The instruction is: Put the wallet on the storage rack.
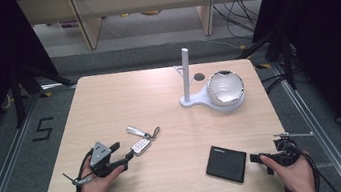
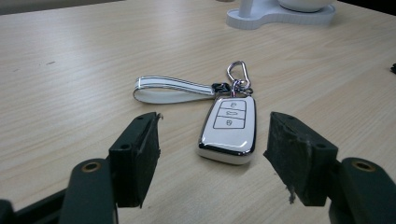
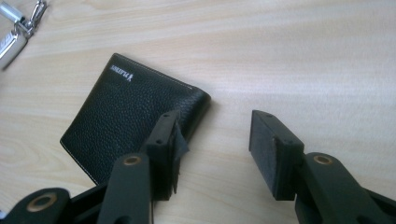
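A white car key fob (image 2: 229,130) with a white strap (image 2: 170,90) and a metal clip lies flat on the wooden table (image 1: 124,102). My left gripper (image 2: 212,156) is open, its jaws standing either side of the fob's near end without touching it. In the high view the fob (image 1: 140,146) lies just right of the left gripper (image 1: 128,158). A black leather wallet (image 3: 133,112) lies closed on the table. My right gripper (image 3: 217,149) is open just beside the wallet's corner; in the high view the gripper (image 1: 255,157) sits right of the wallet (image 1: 226,163).
A white stand with an upright post (image 1: 185,73) and a white bowl (image 1: 226,88) on its base stands at the back right of the table. A small dark round hole (image 1: 199,77) is next to it. The table's front edge runs close to both hands.
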Motion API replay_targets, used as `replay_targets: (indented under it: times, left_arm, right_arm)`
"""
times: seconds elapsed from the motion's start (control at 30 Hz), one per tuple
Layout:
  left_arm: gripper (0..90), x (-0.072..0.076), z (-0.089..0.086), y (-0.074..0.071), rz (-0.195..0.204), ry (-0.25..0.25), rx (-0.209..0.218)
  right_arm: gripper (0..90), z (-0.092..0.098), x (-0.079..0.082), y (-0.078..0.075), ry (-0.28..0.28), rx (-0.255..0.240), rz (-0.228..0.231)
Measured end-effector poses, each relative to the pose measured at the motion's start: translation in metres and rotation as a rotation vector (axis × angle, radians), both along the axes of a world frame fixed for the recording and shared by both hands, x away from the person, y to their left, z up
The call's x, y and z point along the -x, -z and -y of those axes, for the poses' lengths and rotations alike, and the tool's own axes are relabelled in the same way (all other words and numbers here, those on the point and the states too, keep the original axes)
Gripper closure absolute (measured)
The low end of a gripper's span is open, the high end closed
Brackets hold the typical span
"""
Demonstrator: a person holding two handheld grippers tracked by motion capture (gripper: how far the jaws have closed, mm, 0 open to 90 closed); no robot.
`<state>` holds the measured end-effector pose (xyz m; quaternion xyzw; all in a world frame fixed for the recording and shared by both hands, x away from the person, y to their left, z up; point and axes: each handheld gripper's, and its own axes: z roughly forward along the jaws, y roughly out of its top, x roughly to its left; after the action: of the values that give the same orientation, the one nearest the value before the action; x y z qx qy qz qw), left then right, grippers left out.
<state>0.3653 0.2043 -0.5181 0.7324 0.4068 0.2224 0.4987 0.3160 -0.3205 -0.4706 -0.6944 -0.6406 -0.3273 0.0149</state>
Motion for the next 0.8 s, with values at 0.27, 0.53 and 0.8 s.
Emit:
replay_targets:
  times: [0.27,0.53,0.8]
  left_arm:
    - [34.7,0.002,-0.004,0.001,0.003,-0.034,0.016]
    - [35.8,0.004,-0.004,0.003,0.009,-0.026,0.011]
    - [36.0,0.005,-0.001,0.002,0.014,-0.015,0.016]
  right_arm:
    - [48.2,0.003,-0.011,-0.003,-0.101,0.112,-0.033]
    - [49.3,-0.008,-0.021,-0.007,-0.17,0.085,-0.056]
    - [49.7,-0.026,-0.034,-0.012,-0.154,0.099,-0.114]
